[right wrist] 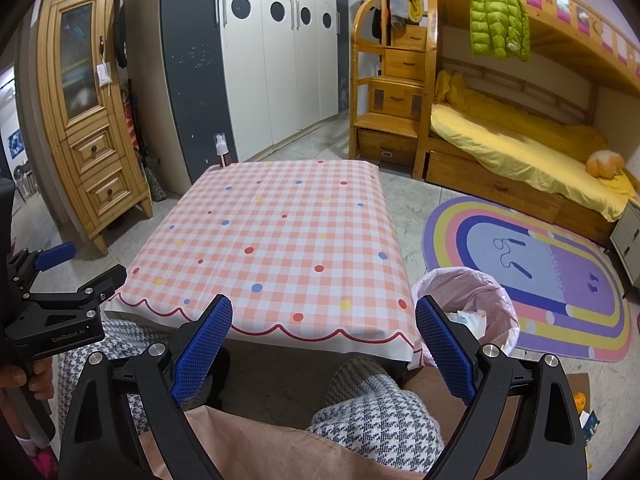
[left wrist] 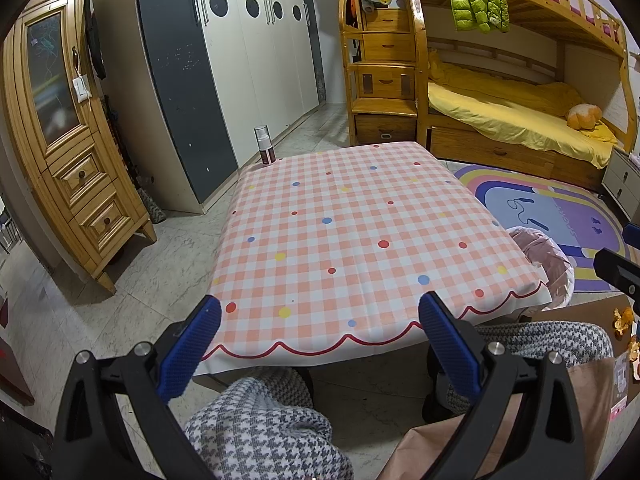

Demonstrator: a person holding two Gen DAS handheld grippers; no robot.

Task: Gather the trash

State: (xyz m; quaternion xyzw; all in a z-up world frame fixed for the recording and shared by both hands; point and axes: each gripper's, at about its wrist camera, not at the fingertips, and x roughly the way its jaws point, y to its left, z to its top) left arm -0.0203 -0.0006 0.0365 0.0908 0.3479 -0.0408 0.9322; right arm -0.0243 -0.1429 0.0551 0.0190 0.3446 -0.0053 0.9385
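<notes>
A low table (left wrist: 360,220) with a pink checked cloth stands in front of me; it also shows in the right wrist view (right wrist: 280,240). A bin with a pink liner (right wrist: 472,300) stands at the table's near right corner, with white crumpled trash inside; its rim shows in the left wrist view (left wrist: 548,264). Orange peel scraps (left wrist: 624,320) lie on a cardboard surface at the far right. My left gripper (left wrist: 320,344) is open and empty over the table's near edge. My right gripper (right wrist: 324,344) is open and empty, between table and bin.
A spray bottle (left wrist: 265,146) stands on the table's far left corner. A wooden cabinet (left wrist: 68,152) and wardrobe (left wrist: 240,60) stand left, a bunk bed (left wrist: 520,120) at the back right, and a rainbow rug (right wrist: 540,272) lies right. The person's houndstooth-clad knees (right wrist: 380,420) are below.
</notes>
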